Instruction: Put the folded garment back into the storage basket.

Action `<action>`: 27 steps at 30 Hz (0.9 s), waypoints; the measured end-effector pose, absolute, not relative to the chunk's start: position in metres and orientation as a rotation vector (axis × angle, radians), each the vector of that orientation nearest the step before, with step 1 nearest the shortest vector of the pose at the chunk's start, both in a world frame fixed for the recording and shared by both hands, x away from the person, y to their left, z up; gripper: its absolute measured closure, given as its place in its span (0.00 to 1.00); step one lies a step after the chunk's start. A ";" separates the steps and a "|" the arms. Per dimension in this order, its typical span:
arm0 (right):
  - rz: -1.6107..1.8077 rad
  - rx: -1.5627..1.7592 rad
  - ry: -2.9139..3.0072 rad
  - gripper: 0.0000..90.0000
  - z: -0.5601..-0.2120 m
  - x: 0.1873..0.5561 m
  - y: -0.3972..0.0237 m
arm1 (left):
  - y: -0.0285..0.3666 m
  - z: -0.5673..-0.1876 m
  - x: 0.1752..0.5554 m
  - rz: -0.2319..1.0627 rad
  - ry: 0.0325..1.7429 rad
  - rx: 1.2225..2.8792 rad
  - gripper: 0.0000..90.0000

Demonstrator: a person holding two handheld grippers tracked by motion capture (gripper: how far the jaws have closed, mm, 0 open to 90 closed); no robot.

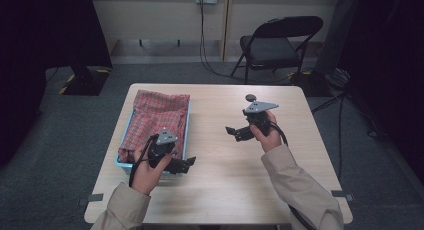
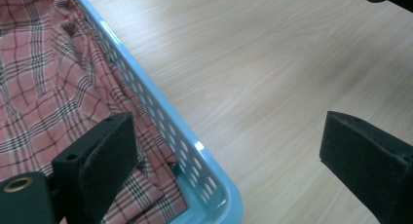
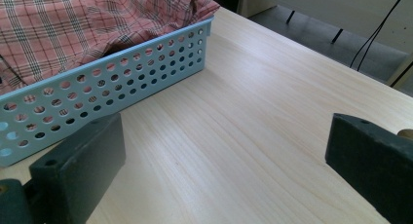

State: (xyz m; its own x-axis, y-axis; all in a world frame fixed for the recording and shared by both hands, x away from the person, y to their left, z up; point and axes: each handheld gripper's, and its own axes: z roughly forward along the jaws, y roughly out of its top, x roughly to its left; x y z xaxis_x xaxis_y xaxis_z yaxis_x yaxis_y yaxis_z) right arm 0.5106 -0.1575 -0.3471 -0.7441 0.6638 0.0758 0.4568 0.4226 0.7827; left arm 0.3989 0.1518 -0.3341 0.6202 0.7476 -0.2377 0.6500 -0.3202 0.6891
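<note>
Plaid cloth (image 1: 156, 121) heaped in blue basket (image 3: 122, 83) at worktop (image 1: 225, 190) left. Left gripper (image 1: 188, 163) at basket's near corner, jaws apart, empty. Right gripper (image 1: 231, 132) mid-worktop, jaws apart, empty. Likely pre-grasp; next: reach in, pinch cloth.

Light wooden table (image 1: 220, 190) centre. Perforated light-blue plastic basket (image 1: 186, 135) on table's left part; red checked cloth (image 1: 155, 120) in it. Left gripper (image 1: 187, 164) at basket's near right corner, right gripper (image 1: 231, 132) over table right of basket. Black folding chair (image 1: 275, 45) behind table.
</note>
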 end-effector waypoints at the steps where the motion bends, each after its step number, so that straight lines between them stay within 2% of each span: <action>1: 1.224 0.979 2.435 0.00 -0.347 0.510 -0.158 | 0.151 -0.334 0.399 0.156 1.093 2.053 0.06; 27: 1.208 1.007 2.418 0.00 -0.346 0.502 -0.185 | 0.117 -0.334 0.401 0.108 1.023 2.072 0.06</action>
